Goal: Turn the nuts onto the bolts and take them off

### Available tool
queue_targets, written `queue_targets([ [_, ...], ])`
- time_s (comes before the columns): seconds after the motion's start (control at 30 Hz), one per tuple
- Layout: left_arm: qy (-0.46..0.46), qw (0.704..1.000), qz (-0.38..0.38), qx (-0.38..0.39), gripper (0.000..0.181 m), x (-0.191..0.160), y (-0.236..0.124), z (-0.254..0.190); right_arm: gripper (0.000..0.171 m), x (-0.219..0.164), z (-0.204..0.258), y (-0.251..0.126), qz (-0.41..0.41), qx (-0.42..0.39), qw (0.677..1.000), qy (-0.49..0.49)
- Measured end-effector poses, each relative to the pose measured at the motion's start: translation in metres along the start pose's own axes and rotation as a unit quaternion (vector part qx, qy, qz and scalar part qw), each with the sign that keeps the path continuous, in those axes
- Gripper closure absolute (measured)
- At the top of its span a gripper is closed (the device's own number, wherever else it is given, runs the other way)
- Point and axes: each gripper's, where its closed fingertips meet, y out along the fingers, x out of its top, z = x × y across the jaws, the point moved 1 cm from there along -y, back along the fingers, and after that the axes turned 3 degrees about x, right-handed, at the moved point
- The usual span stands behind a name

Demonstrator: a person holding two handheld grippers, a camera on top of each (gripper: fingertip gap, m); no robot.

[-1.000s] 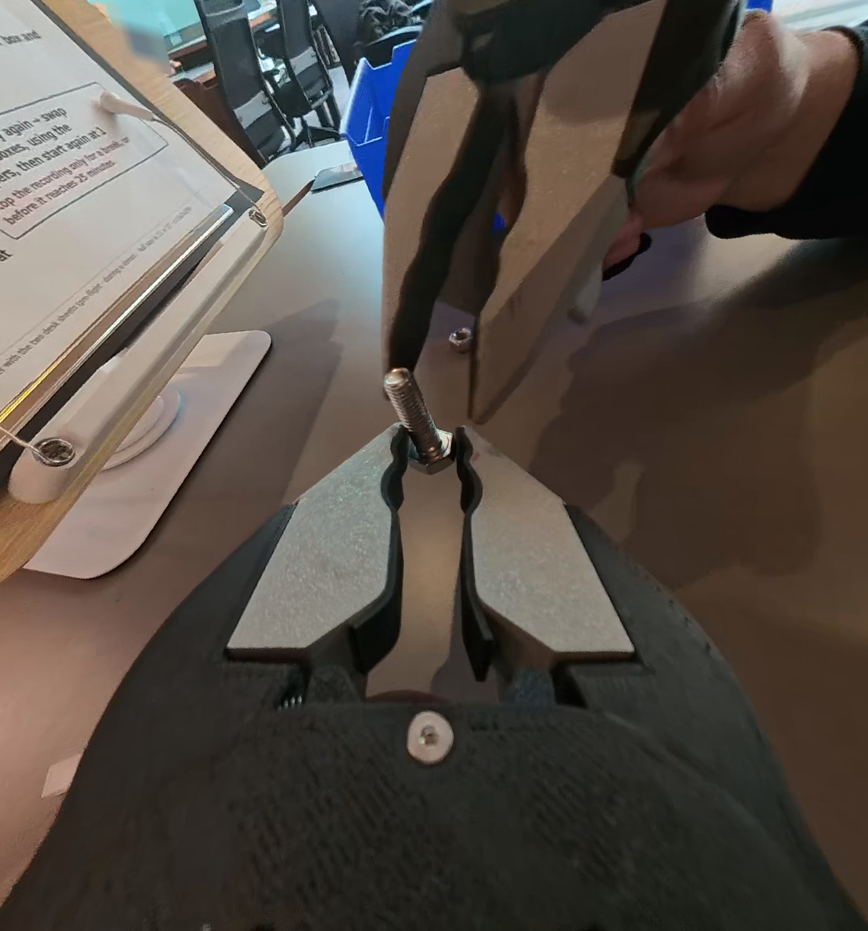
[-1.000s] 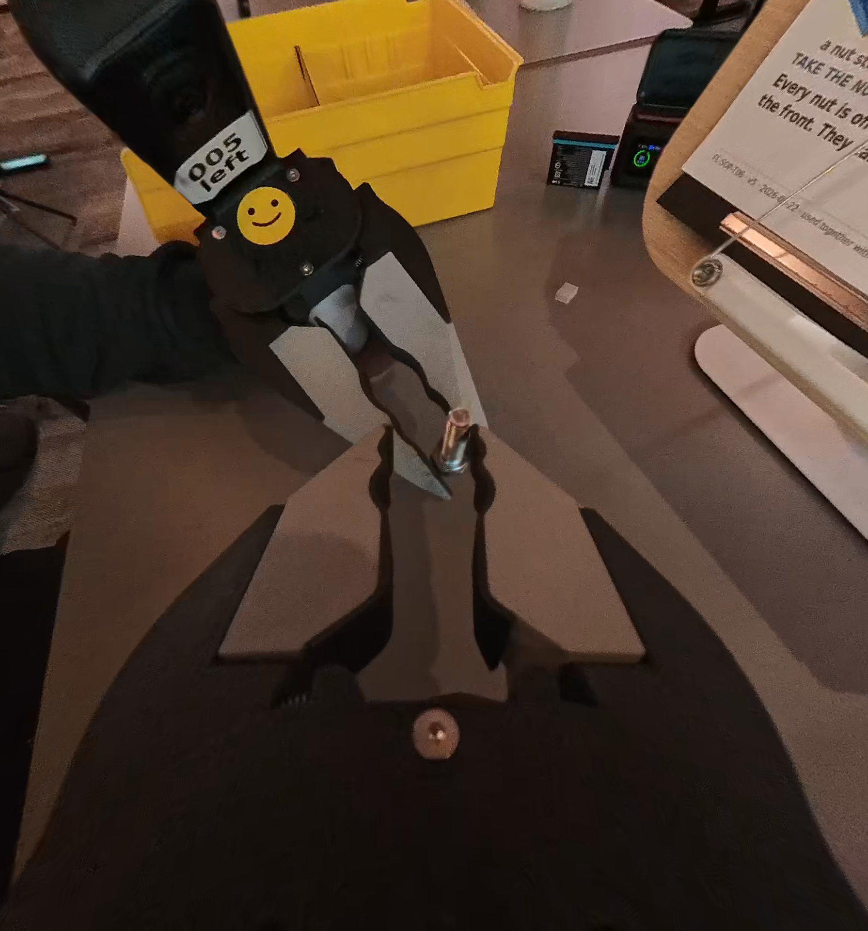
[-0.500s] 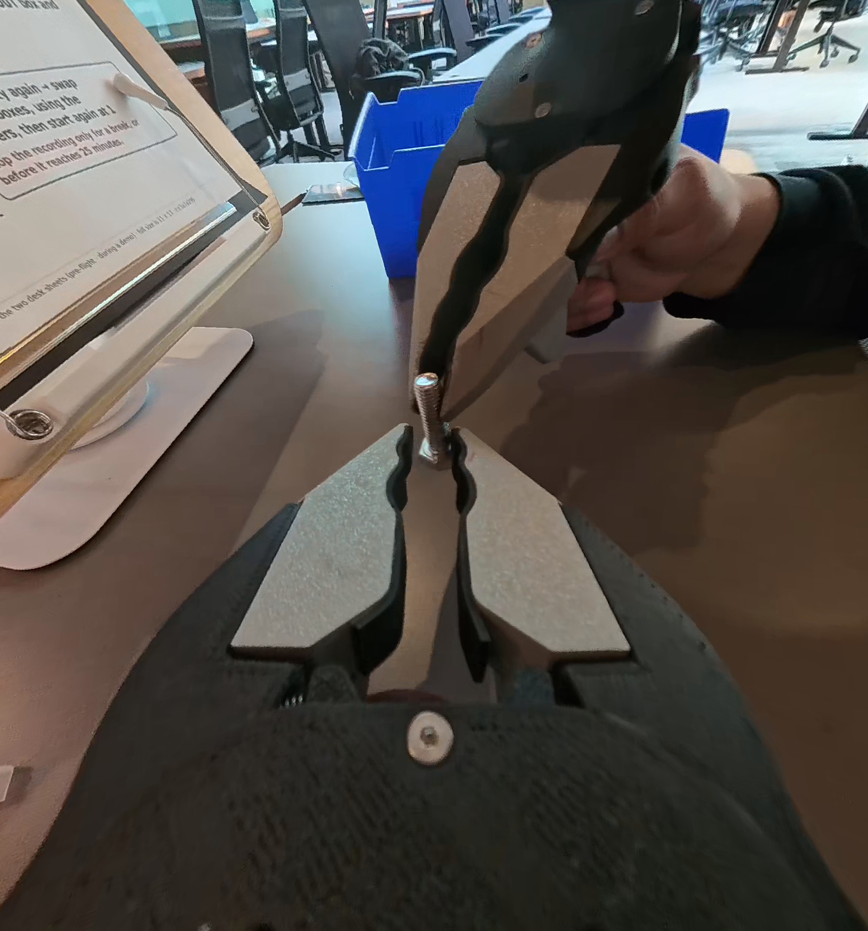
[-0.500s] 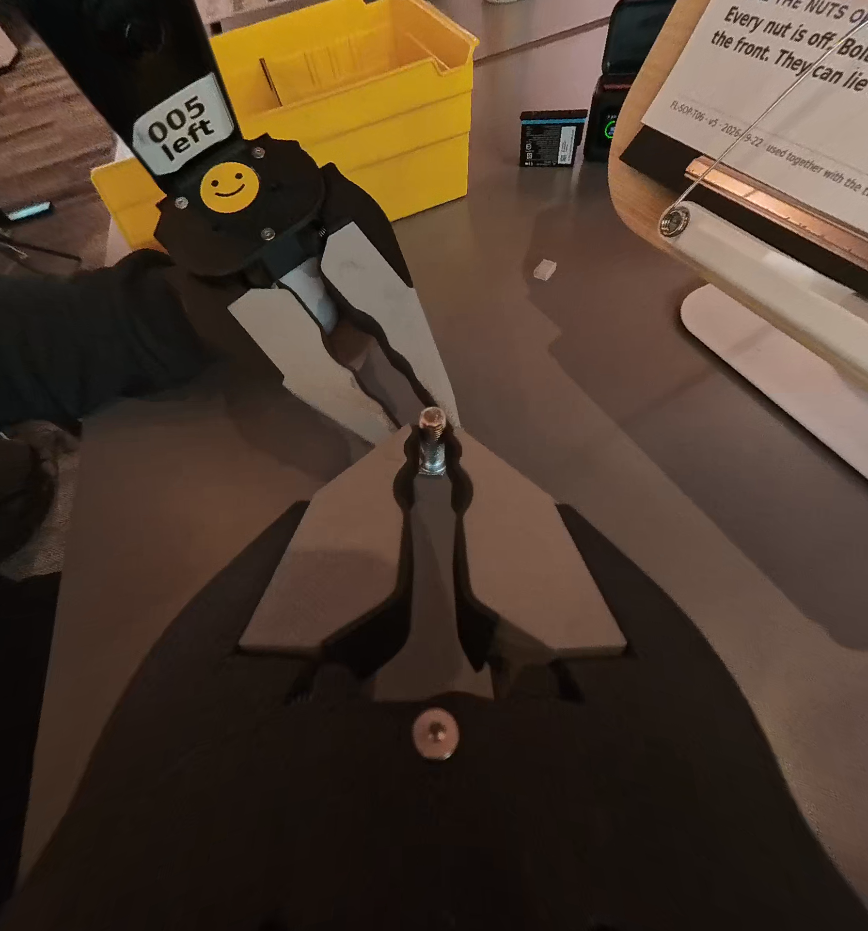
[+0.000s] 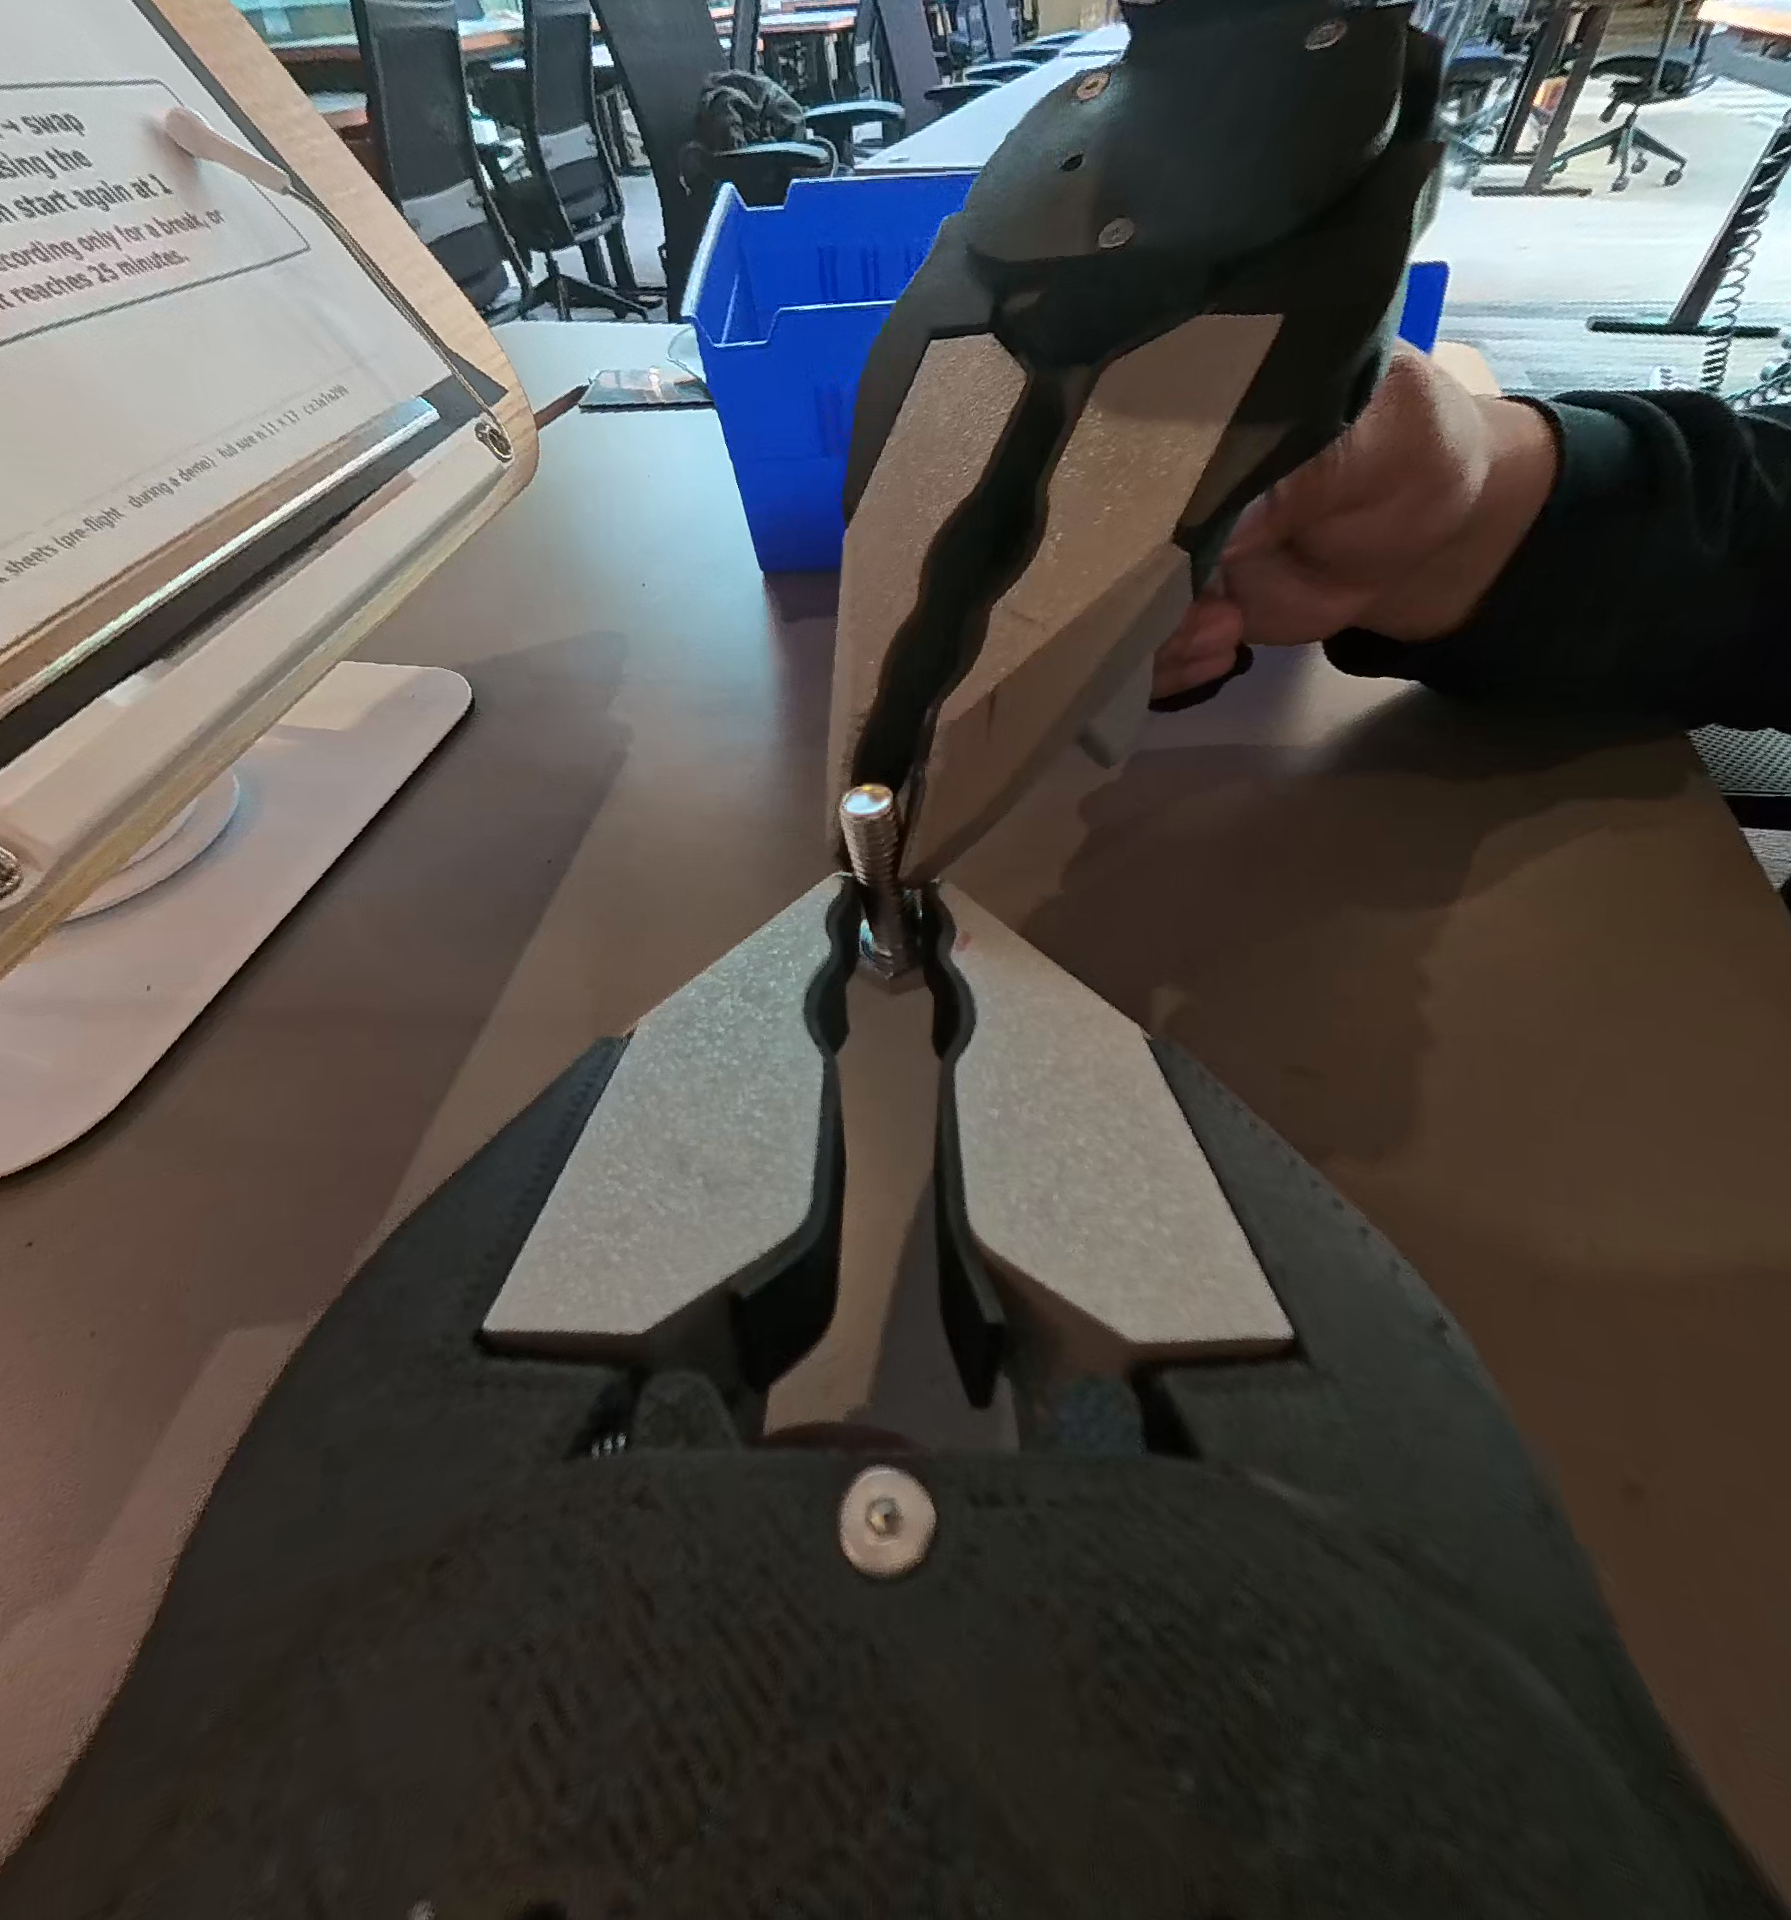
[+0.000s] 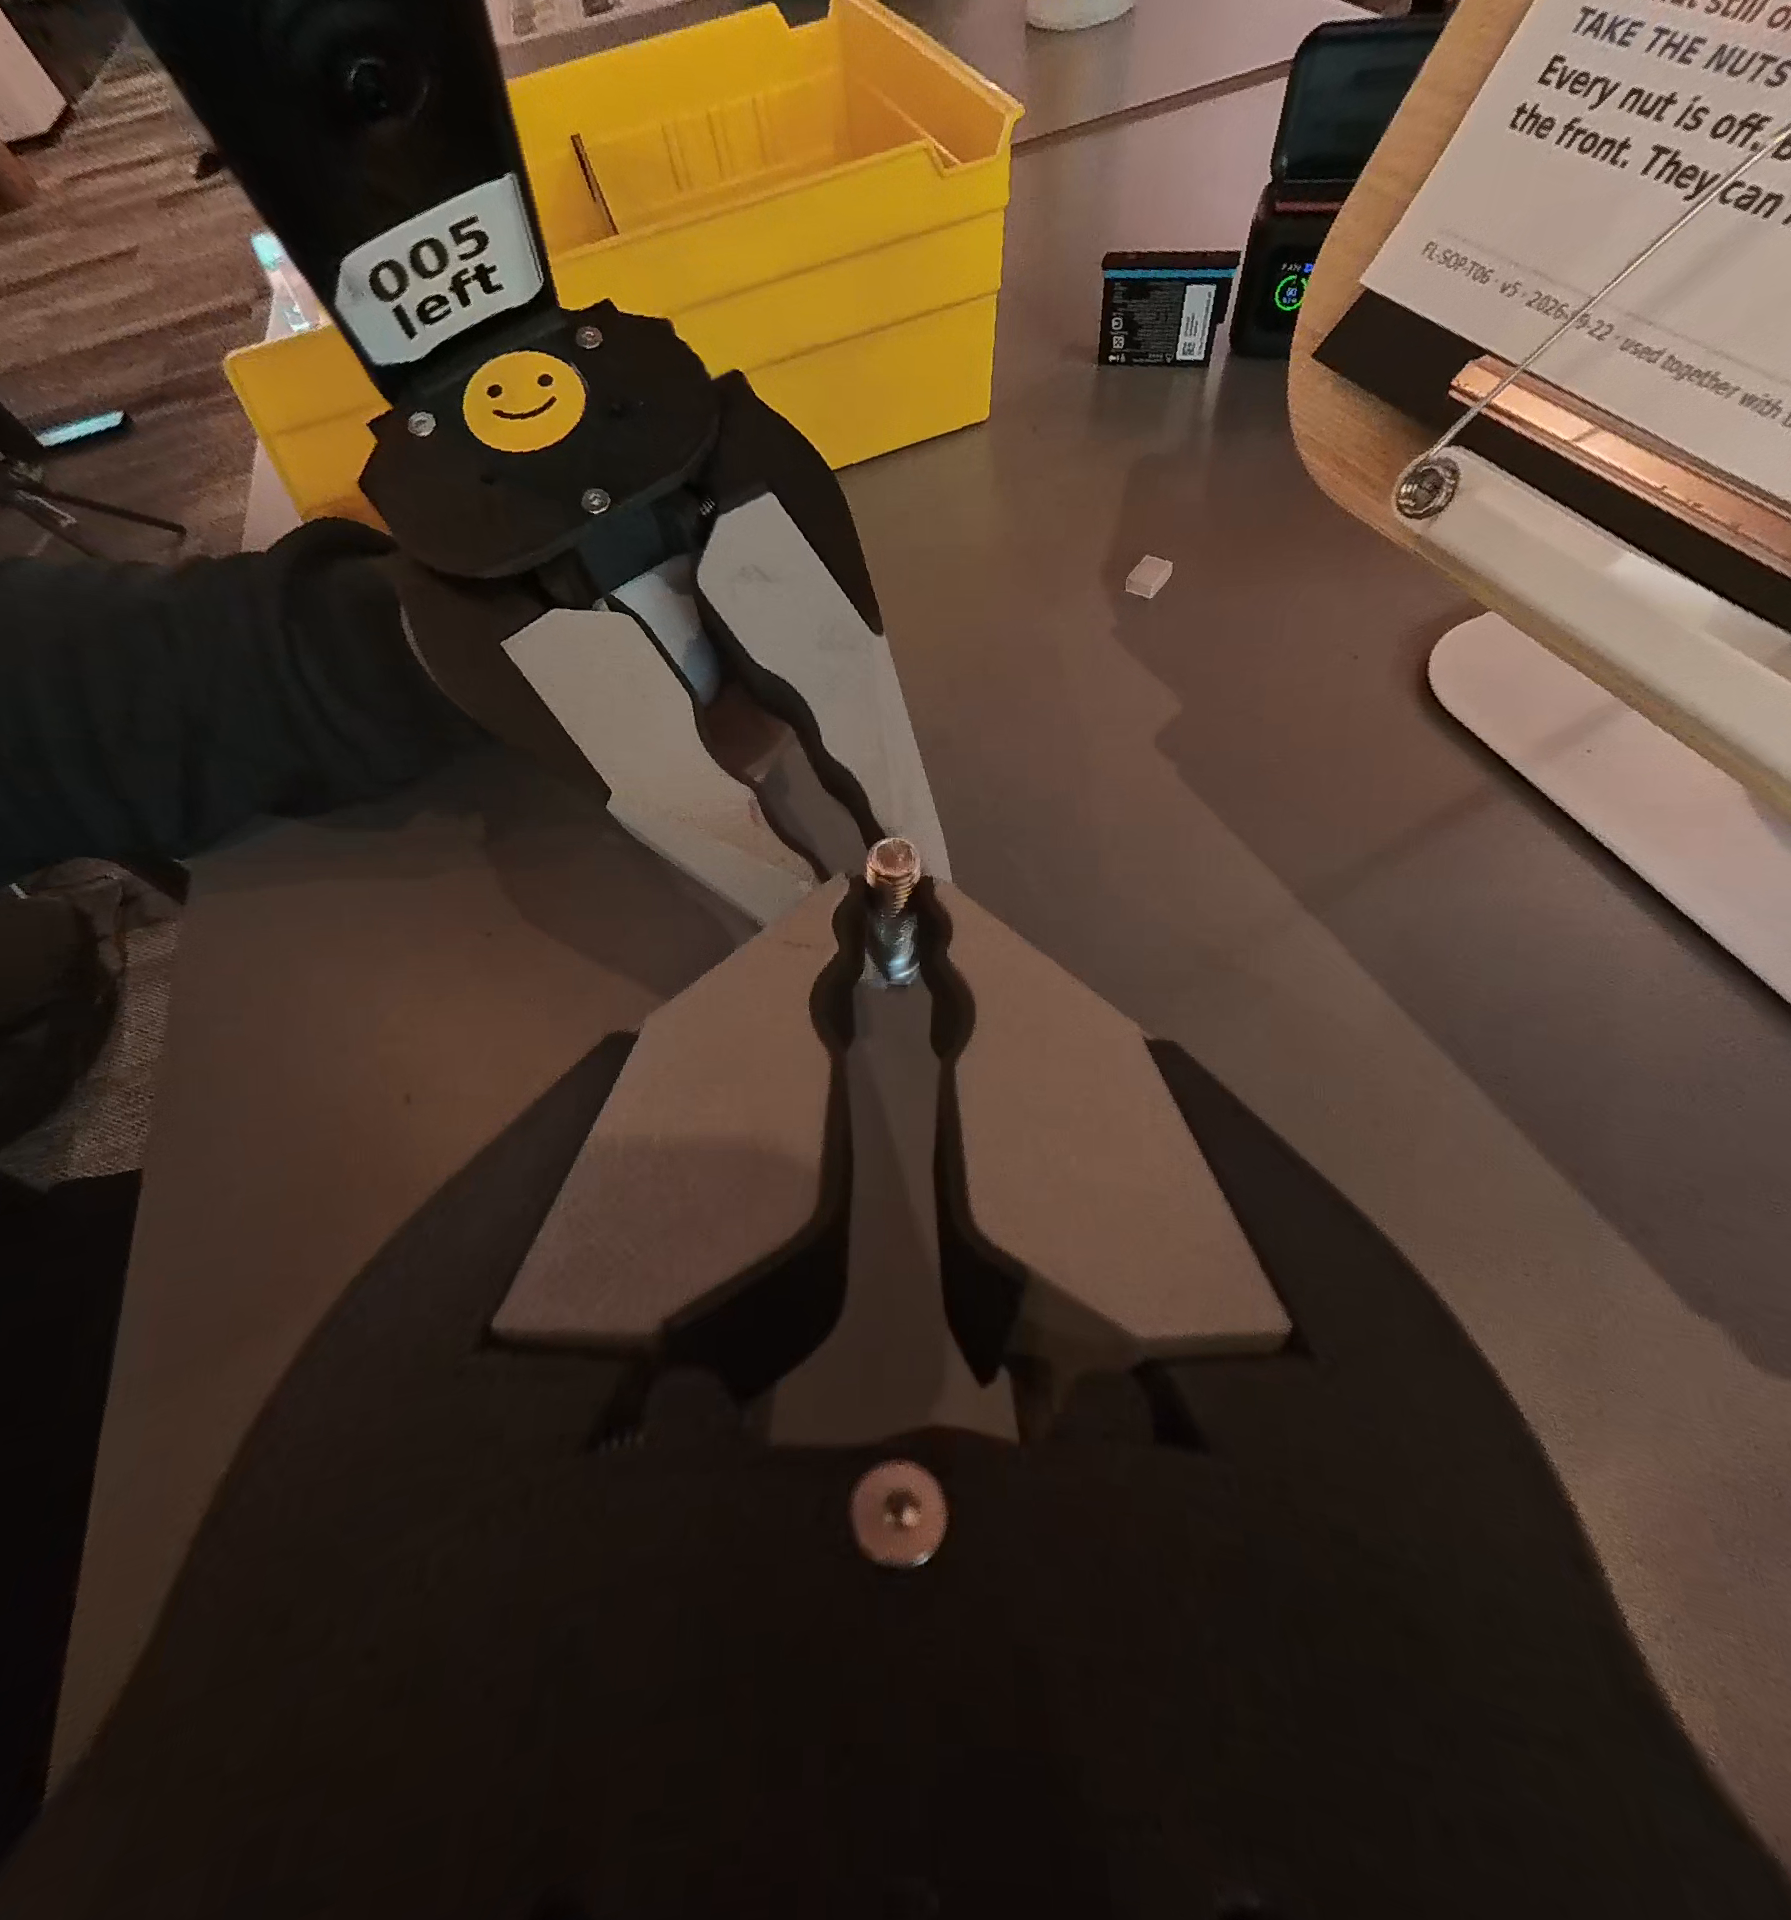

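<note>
Both sets of jaws clamp one bolt [image 5: 867, 844] — left gripper [image 5: 886, 940] low, right gripper [image 6: 891, 935] above.

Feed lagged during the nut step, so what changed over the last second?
The bolt swung from leaning left to upright. The right tongs, earlier open beside it, came in and closed around its shaft just above the left tongs. Unchanged: the left tongs keep their grip on the hex part at the bolt's foot, and the yellow bin sits where it was.

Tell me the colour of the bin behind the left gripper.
Yellow bin; the right wrist view shows it best.
</note>
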Motion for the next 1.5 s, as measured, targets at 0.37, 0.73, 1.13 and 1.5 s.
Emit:
queue_targets([
  [0.37,-0.006,0.999,-0.017,0.029,0.174,0.003,-0.005,0.014,0.148,-0.034,-0.056,-0.048,0.1,-0.158,0.981,-0.049],
  [0.73,-0.015,0.998,-0.028,0.05,0.174,0.005,-0.009,0.024,0.143,-0.105,-0.083,-0.08,0.162,-0.185,0.969,0.019],
  [1.13,-0.012,0.998,-0.023,0.057,0.174,0.004,-0.008,0.025,0.143,-0.107,-0.083,-0.071,0.148,-0.207,0.965,0.069],
  [1.5,-0.01,0.996,-0.028,0.084,0.174,0.005,-0.01,0.032,0.156,-0.085,-0.079,-0.067,0.128,-0.207,0.968,0.066],
])
